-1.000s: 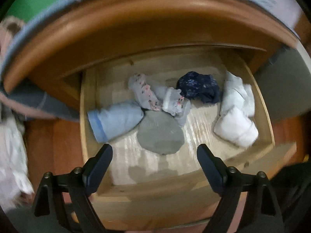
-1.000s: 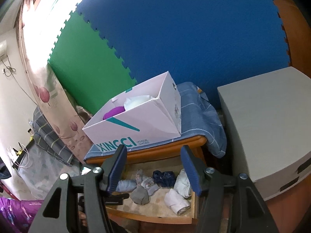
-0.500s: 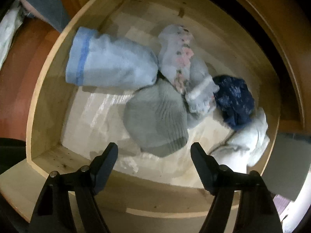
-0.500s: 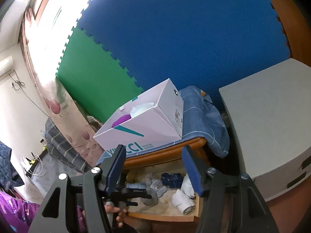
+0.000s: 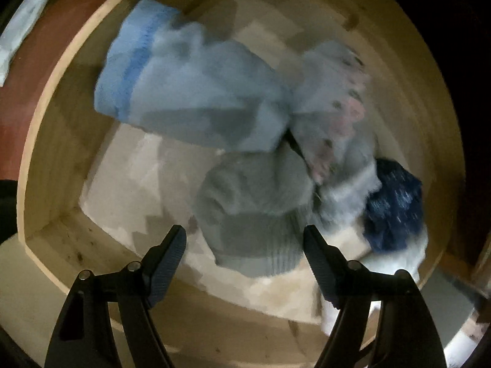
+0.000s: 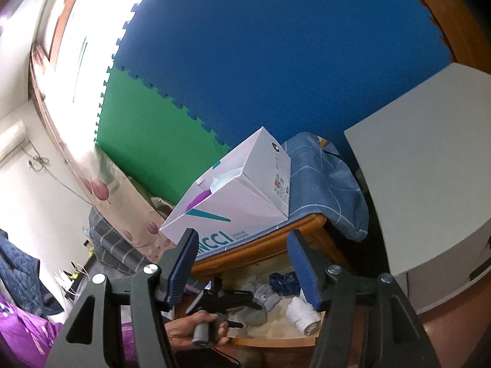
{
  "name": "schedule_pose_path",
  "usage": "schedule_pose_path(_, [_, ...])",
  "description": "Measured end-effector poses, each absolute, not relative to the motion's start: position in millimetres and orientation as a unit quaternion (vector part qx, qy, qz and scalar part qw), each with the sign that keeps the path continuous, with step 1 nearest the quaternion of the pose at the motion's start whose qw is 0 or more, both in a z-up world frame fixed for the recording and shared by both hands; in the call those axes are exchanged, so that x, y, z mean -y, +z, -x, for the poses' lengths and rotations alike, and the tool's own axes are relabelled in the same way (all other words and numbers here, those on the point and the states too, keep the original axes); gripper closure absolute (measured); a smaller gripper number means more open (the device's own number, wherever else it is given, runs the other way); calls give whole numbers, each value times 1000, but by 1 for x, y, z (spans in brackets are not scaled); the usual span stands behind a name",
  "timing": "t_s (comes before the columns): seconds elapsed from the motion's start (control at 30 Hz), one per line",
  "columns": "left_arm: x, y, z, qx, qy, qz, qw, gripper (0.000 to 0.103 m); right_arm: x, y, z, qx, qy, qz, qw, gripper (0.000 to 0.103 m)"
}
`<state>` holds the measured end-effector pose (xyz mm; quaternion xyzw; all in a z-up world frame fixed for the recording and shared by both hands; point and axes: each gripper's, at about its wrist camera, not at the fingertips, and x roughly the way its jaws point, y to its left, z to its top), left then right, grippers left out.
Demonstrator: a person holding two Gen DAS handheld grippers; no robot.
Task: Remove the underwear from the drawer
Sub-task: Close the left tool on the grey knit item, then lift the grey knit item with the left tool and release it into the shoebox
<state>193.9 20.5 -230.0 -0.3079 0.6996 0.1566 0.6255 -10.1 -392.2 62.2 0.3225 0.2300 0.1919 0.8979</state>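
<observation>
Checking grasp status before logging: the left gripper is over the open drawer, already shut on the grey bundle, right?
Not shut. In the left wrist view the left gripper is over the open drawer, but its jaws are spread wide, either side of the grey bundle, not gripping it.

Inside the open drawer [image 5: 46,141], folded garments lay bunched together: a rolled bundle [image 5: 190,92] at far left, a ribbed piece [image 5: 254,211] nearer, a patterned piece [image 5: 334,104] to its right, and a speckled one [image 5: 392,205] farther right. A shoe box [image 6: 239,202] sat on the cabinet top [image 6: 260,245] above the drawer.
</observation>
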Motion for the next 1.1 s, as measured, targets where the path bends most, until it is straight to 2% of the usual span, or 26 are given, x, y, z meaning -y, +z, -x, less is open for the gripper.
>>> schedule_pose_path(0.03, [-23,-233,-193,-700,154,313,623,30,394,62,10,-230,192,-325,897,41])
schedule_pose_path(0.1, [-24,-235,-194,-701,139,315,625,57,396,61,10,-229,191,-329,896,41])
schedule_pose_path(0.13, [-22,-236,-194,-703,138,303,629,58,397,61,10,-228,190,-330,896,41])
schedule_pose_path(0.2, [-18,-231,-194,-699,135,277,645,70,398,60,9,-230,187,-333,895,41])
schedule_pose_path(0.27, [-14,-220,-192,-689,133,259,664,75,399,60,9,-230,184,-336,895,40])
schedule_pose_path(0.53, [-25,-196,-151,-657,77,315,681,75,391,61,7,-244,163,-314,903,40])
schedule_pose_path(0.8, [-20,-147,-112,-623,12,280,731,74,373,63,2,-265,147,-264,916,40])
schedule_pose_path(1.1, [-18,-101,-102,-596,-38,244,764,73,357,62,-5,-287,132,-225,922,40])
